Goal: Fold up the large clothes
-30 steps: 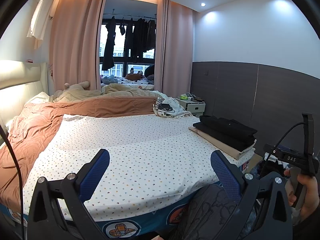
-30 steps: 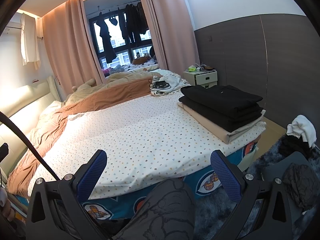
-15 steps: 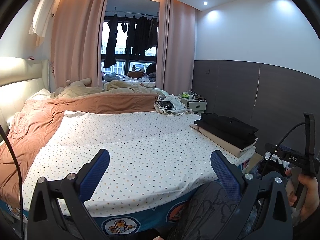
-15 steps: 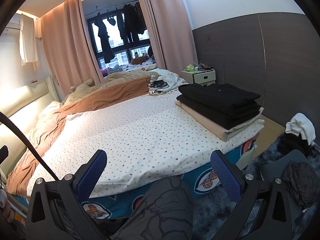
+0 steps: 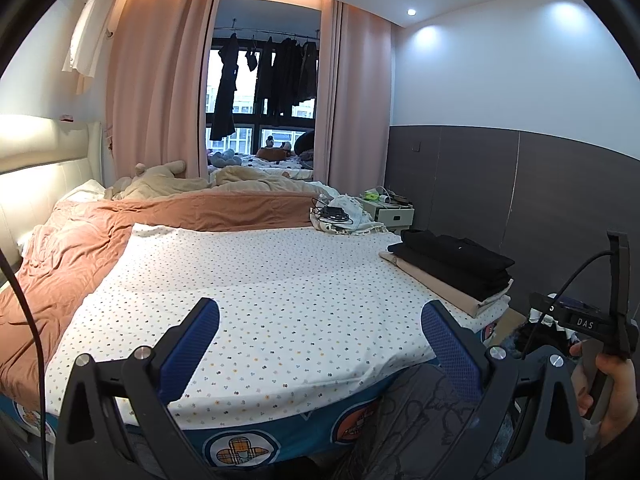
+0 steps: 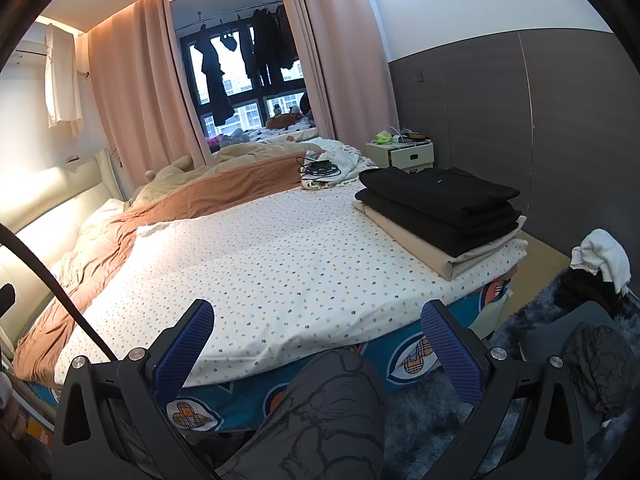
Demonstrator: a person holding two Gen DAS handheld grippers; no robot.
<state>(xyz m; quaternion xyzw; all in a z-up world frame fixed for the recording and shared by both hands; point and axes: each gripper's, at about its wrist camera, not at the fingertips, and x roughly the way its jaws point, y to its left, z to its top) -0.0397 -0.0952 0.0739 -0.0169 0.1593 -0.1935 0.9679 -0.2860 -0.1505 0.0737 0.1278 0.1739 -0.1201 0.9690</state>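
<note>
A stack of folded clothes (image 6: 440,208), black pieces on a beige one, lies at the right edge of the bed; it also shows in the left wrist view (image 5: 452,268). The dotted white sheet (image 5: 260,292) covers the bed in front of me. My left gripper (image 5: 320,332) is open and empty above the bed's near edge. My right gripper (image 6: 318,336) is open and empty above the same edge, over my knee (image 6: 320,408). A pile of unfolded dark and white clothes (image 6: 596,272) lies on the floor at the right.
A rust-brown blanket (image 5: 100,236) is bunched at the left and far side of the bed. A bundle with cables (image 6: 324,170) lies at the far corner. A white nightstand (image 6: 404,152) stands by the dark wall. A dark chair (image 6: 576,340) is at the right.
Both grippers have tilted slightly, so the bed and the folded stack sit a little lower in the views. Both stay open and empty.
</note>
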